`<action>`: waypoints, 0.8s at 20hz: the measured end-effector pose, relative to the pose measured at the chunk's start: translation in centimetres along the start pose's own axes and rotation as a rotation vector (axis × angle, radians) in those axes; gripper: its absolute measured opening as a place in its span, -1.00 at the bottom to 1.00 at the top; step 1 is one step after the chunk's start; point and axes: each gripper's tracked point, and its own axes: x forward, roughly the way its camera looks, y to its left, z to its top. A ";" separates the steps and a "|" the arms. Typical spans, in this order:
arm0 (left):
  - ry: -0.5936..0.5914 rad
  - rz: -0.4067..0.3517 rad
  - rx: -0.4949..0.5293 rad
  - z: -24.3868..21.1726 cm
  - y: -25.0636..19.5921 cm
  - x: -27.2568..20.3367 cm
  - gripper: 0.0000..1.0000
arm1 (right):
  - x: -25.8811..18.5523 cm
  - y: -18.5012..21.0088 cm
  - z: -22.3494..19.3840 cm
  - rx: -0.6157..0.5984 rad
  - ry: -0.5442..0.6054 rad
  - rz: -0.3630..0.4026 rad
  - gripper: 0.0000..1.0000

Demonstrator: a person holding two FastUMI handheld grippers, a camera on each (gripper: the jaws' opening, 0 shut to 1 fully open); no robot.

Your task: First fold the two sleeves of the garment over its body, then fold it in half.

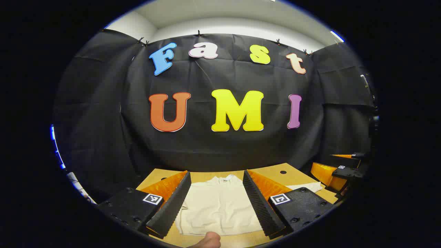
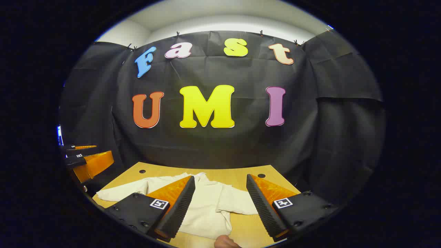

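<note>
- Cream-white cloth garment (image 1: 217, 205) lies flat on the light wooden table (image 1: 275, 172), collar away from both hand-held grippers, sleeves spread sideways.
- Left hand-held gripper (image 1: 217, 203) and right hand-held gripper (image 2: 220, 203) hover released; the right one is nearer the right sleeve (image 2: 237, 203).

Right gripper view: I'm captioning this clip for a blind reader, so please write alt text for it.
A cream garment lies spread on a wooden table, both sleeves still out to the sides, framed by the open right gripper held above it. The left gripper hangs at the far left edge, a black cloth wall behind.
</note>
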 end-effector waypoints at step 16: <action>0.018 0.010 0.020 -1.1 -2.3 1.5 0.94 | 1.9 -4.8 -0.9 0.006 0.009 -0.050 0.86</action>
